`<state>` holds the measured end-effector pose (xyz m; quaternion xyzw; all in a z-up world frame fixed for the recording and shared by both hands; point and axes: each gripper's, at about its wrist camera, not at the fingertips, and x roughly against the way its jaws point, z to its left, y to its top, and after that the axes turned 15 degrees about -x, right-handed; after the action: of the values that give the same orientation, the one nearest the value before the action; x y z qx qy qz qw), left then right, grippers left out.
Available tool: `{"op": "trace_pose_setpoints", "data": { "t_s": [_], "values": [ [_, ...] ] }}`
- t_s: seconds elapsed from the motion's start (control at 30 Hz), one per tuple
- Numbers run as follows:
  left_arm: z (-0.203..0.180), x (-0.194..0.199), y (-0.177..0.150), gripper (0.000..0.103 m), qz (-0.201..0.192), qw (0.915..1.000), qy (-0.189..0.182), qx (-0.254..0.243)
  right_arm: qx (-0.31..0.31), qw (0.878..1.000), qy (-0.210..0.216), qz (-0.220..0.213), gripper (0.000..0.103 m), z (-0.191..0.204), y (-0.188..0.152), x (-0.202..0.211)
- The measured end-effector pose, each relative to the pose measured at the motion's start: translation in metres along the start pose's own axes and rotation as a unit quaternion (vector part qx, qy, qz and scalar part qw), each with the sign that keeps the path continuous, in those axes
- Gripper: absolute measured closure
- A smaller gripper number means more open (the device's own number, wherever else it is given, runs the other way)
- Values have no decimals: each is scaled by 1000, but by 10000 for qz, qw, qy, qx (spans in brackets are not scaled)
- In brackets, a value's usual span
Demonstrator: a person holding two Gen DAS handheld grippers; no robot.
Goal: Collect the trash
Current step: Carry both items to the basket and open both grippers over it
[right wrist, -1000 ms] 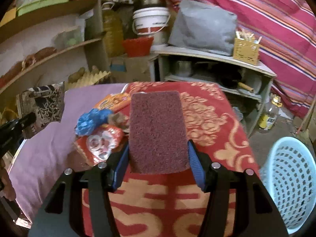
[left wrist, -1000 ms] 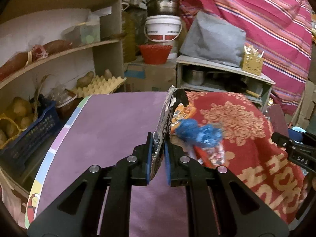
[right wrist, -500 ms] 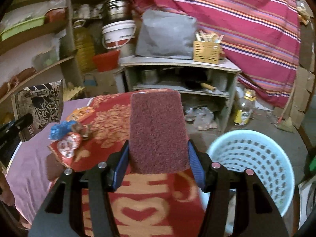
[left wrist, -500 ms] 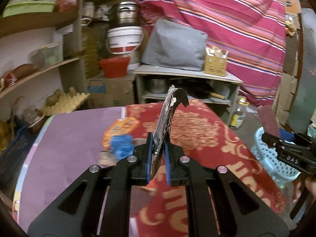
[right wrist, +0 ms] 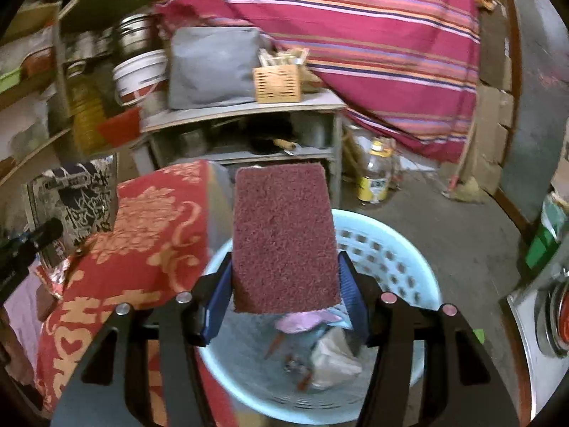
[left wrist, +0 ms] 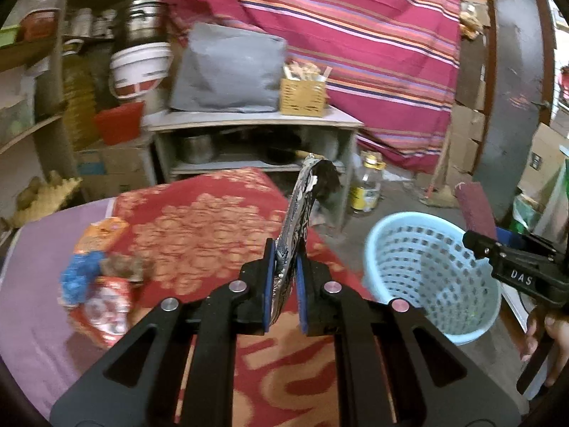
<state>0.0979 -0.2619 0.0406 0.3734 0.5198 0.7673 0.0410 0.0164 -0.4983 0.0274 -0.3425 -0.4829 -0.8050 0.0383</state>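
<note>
Nearest, left gripper [left wrist: 286,284]: blue pads pinched tight on a flat black-and-silver printed wrapper [left wrist: 297,220], standing edge-on and upright above the red patterned cloth [left wrist: 199,224], curled dark tip at the top. Right gripper [right wrist: 284,295]: jaws about half spread, clamped on both sides of a maroon scouring pad [right wrist: 284,238], held flat-face-up over the pale blue perforated basket [right wrist: 398,259]. Inside the basket, below the pad: a pink scrap [right wrist: 302,320], crumpled pale wrappers [right wrist: 330,359], blurred. Basket on the floor just right of the cloth-covered table edge. In the left view, right gripper at far right edge with a hand [left wrist: 547,334] beneath it, near the basket rim. On the table, left of the held wrapper: a cluster of remaining trash, well apart from the basket — red-and-white packet [left wrist: 106,309], blue crumpled plastic [left wrist: 80,275], brown lump [left wrist: 121,267], orange packet [left wrist: 103,231], lying where red cloth meets purple cover [left wrist: 32,306]. Farther: yellow-labelled bottle [left wrist: 368,188] on the floor beside a grey shelf unit [left wrist: 249,124]; on its top a grey bag [left wrist: 227,71] and a woven yellow box [left wrist: 302,94]. Left of these: red bowl [left wrist: 119,122], white bucket [left wrist: 138,67], steel pot [left wrist: 144,25] stacked above. Farthest: striped red hanging cloth [left wrist: 355,35].
</note>
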Motion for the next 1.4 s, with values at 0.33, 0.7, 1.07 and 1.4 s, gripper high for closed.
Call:
{"op": "trace_pose_setpoints", "data": {
  "t_s": [0.33, 0.7, 1.07, 1.4],
  "values": [
    [-69, -34, 10, 94, 87, 9975, -662, -232, -118, 9998, -150, 47, 47, -35, 0, 0],
    [-118, -65, 8, 75, 375, 9925, -1083, -414, -274, 9987, -428, 70, 47, -70, 3, -3],
    [-81, -36, 7, 31, 120, 9981, -452, -405, -163, 9991, -375, 109, 46, -59, 1, -8],
    [0, 8, -11, 9, 15, 9986, 517, -137, -74, 9990, -388, 193, 46, -28, -3, -26]
  ]
}}
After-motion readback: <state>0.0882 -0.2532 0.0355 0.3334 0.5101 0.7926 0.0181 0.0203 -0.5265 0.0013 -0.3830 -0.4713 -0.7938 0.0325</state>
